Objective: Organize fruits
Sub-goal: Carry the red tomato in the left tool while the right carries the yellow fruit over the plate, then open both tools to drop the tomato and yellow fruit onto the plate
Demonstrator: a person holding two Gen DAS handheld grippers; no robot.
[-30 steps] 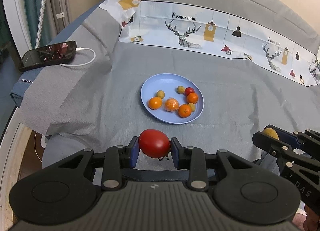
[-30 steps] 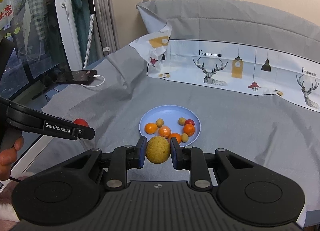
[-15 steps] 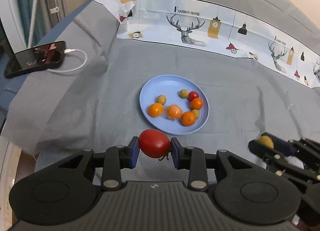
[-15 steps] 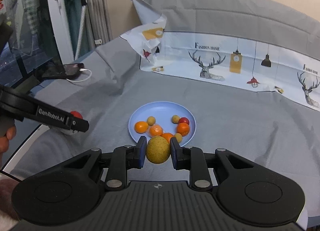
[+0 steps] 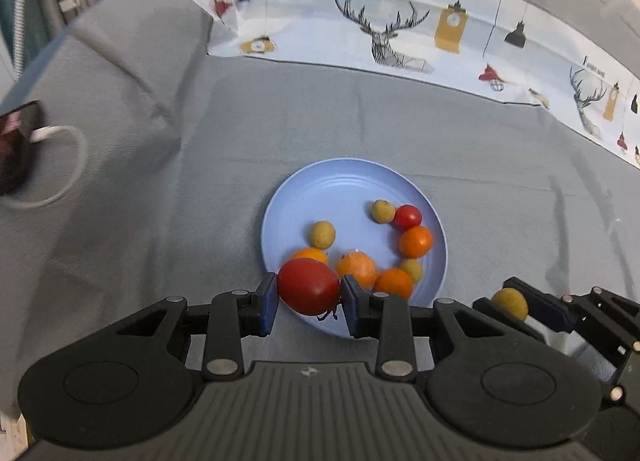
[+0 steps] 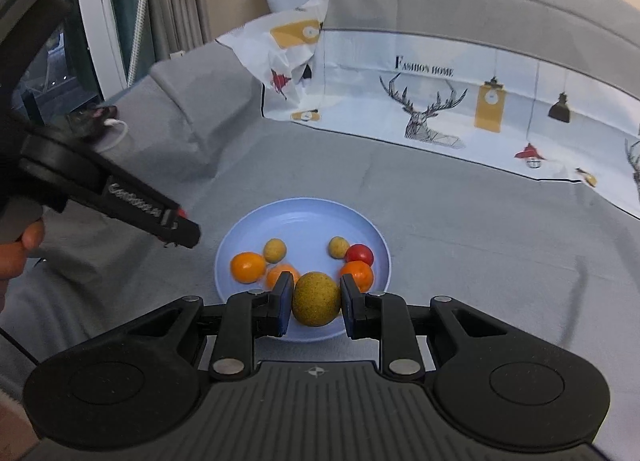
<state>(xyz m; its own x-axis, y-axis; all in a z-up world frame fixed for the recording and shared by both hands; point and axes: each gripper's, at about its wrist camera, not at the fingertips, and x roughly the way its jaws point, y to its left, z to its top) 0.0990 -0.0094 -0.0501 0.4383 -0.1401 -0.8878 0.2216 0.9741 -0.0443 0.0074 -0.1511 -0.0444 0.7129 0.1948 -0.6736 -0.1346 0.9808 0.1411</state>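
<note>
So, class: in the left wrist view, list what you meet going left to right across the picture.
White cable → red tomato in the left gripper → blue plate → yellow-green fruit in the right gripper.

Left gripper (image 5: 308,303) and right gripper (image 6: 313,303) both angled downward, fingers (image 6: 283,303) clamped, each gripping something held between them.

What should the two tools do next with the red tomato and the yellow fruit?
Probably lower both a little further over the round blue plate, then let go. The left tool grips a red tomato and the right tool a speckled yellow fruit, both at the plate's near rim.
</note>
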